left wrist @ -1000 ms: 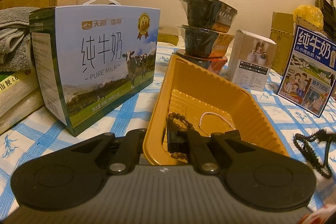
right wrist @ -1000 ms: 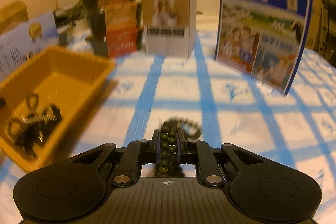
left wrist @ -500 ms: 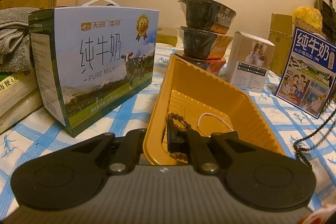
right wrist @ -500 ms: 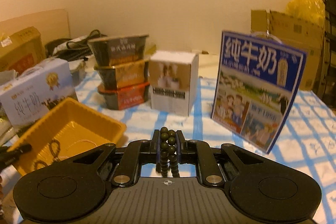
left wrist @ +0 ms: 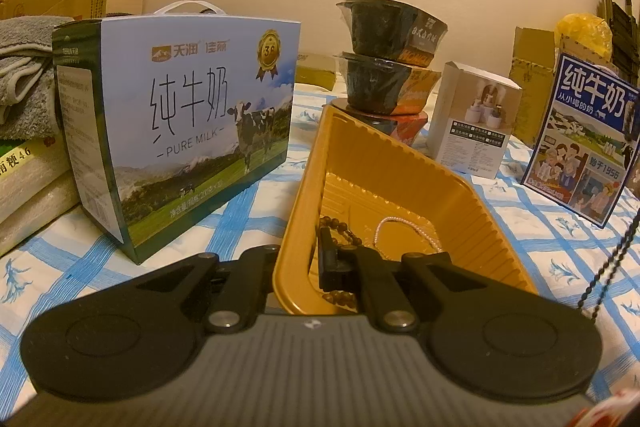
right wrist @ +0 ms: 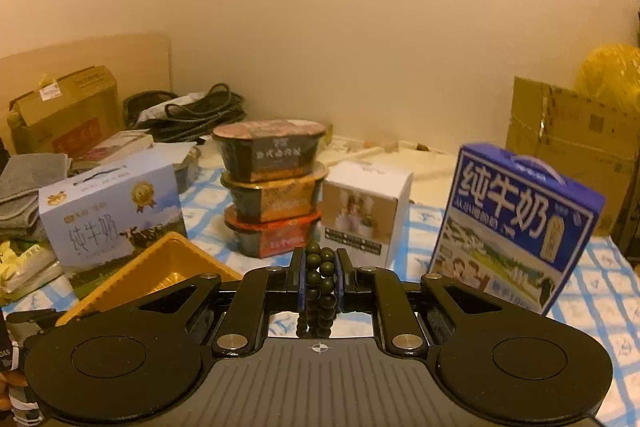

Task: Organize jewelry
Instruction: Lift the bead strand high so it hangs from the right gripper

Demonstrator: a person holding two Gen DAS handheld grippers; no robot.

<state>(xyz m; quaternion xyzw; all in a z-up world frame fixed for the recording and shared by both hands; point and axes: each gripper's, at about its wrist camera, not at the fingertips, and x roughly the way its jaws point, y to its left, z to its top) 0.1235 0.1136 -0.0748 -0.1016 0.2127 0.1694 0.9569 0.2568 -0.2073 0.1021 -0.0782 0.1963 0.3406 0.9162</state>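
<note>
A gold plastic tray lies on the blue checked cloth. My left gripper is shut on the tray's near rim, one finger inside, one outside. In the tray lie a brown bead bracelet and a thin pale chain. My right gripper is shut on a dark green bead bracelet and holds it high above the table, right of the tray. A strand of dark beads hangs at the right edge of the left wrist view.
A light blue milk box stands left of the tray. Stacked food bowls and a white box stand behind it. A dark blue milk box stands to the right. Towels and cartons sit at far left.
My right gripper has lifted the dark green bracelet off the cloth and risen high. The hanging bead strand rose in the left wrist view. My left gripper has stayed on the tray rim.
</note>
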